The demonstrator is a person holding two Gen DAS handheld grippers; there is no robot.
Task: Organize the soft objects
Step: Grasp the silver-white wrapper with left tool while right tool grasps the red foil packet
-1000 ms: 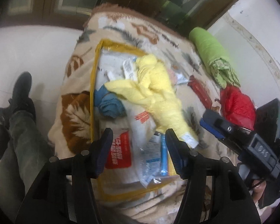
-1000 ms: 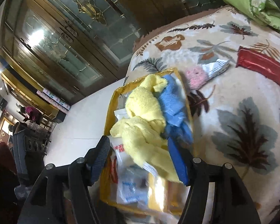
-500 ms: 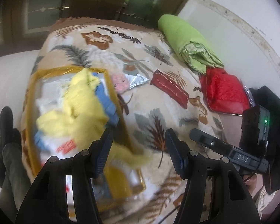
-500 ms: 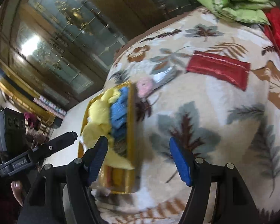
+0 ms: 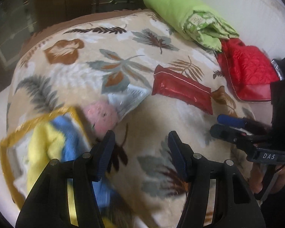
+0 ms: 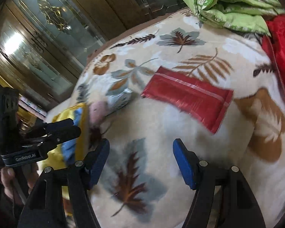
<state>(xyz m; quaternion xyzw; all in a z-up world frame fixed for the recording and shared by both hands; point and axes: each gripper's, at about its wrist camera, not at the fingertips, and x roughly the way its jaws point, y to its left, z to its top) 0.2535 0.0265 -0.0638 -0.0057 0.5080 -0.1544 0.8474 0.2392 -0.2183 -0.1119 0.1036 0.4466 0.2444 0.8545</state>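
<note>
At the left edge of the bed (image 5: 161, 114), over its leaf-patterned blanket: a clear yellow-trimmed bag (image 5: 7, 148) already stuffed with a yellow towel (image 5: 41, 148) and a blue cloth (image 5: 72, 133) (that share of the sorting looks done). Just beside the bag's right rim, a pink fuzzy item (image 5: 102, 115) with a silvery packet (image 5: 131, 98) touching it, both outside the bag. Toward the middle, a flat red pouch (image 5: 180, 89) lying alone on the blanket. At the far right corner, a folded green quilt (image 5: 184, 19) resting against a red quilted cushion (image 5: 247, 74).

Left tongs (image 5: 140, 155) apart, nothing between the pads, hovering over bare blanket to the right of the bag. Right tongs (image 6: 140, 163) opening, likewise empty, aimed at the blanket below the red pouch.

Judging from the layout: roughly midway. Left to gather, probably, the pink item, the packet and the red pouch; unclear whether quilt and cushion belong to the job.
</note>
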